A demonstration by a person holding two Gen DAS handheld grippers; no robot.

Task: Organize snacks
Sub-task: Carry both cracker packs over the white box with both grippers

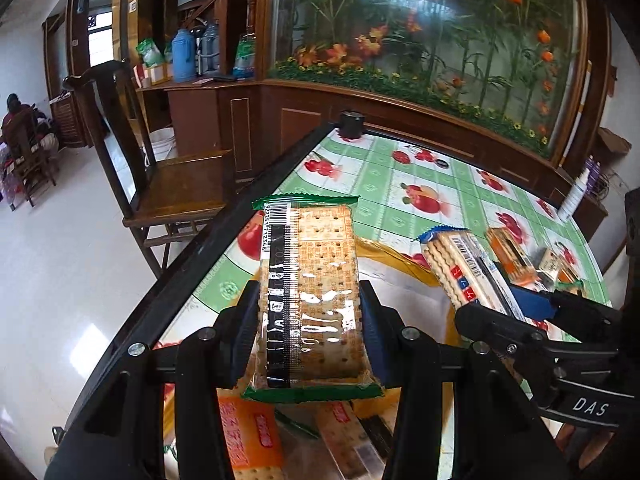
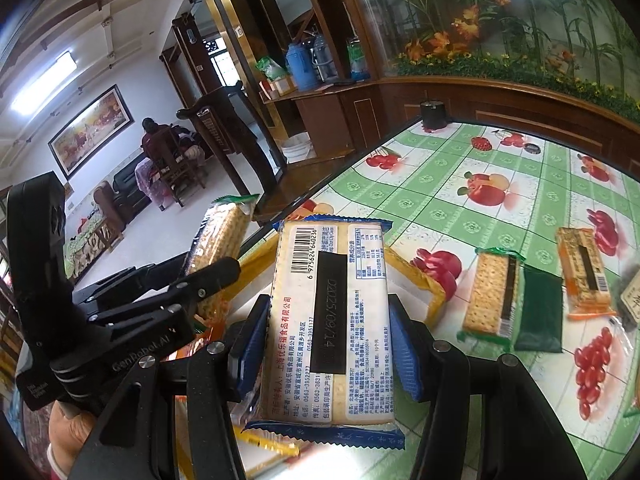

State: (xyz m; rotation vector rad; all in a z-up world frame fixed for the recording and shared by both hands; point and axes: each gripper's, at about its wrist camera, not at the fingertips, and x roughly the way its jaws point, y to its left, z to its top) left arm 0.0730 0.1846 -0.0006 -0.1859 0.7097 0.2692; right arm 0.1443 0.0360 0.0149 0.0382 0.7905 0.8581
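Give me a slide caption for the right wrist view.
Right gripper grips a blue-edged cracker pack above the fruit-print tablecloth, left gripper alongside.

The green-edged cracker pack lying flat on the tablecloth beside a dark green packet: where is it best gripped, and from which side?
Grip the green-edged cracker pack across its two long edges near the middle, coming from above. It lies flat and is long and narrow. The dark green packet lies close along one long edge, so one jaw has little room there.
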